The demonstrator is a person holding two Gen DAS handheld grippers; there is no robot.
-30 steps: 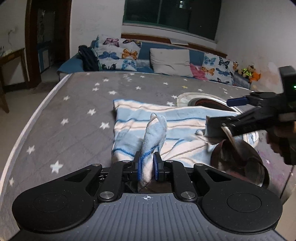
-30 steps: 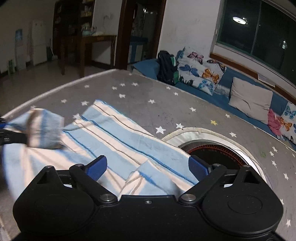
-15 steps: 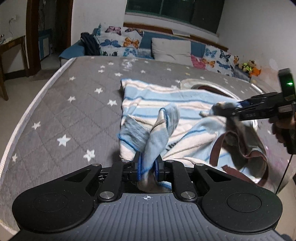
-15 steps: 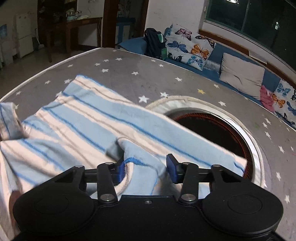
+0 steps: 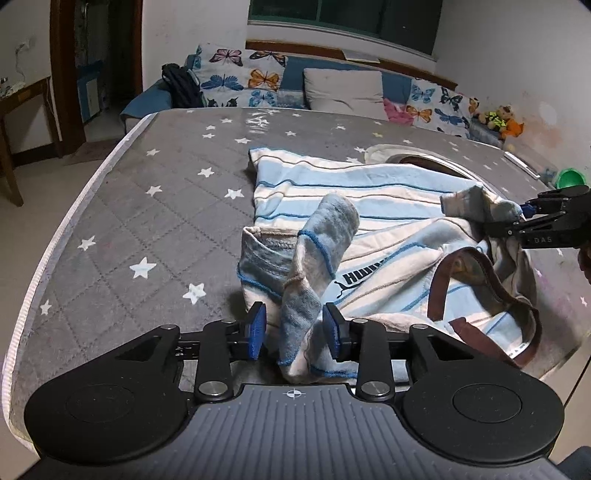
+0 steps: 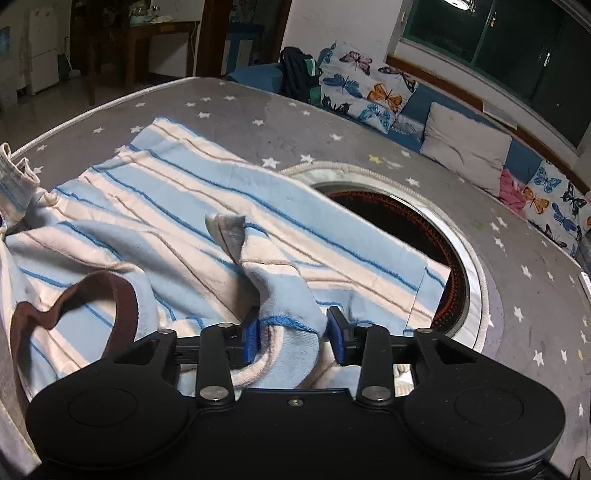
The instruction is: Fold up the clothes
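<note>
A striped light-blue and white garment [image 5: 369, 206] with a brown-trimmed neck opening [image 5: 487, 280] lay on a grey star-patterned mattress [image 5: 147, 206], its long axis running from the near edge toward the far cushions, neck end nearest the cameras. One side partly covered a round opening [image 6: 424, 229] in the mattress.

The left gripper [image 5: 295, 328] was opening; a twisted sleeve [image 5: 317, 258] stood up between its blue pads, which no longer pressed on it. The right gripper [image 6: 293, 332] was also opening, a fold of the other sleeve [image 6: 284, 295] bunched between its pads, seemingly touching both.

Butterfly-print pillows [image 5: 240, 77] and a plain grey pillow [image 5: 343, 90] lined a blue bench under a dark window [image 5: 343, 18]; a wooden table [image 6: 155, 40] stood beyond.
</note>
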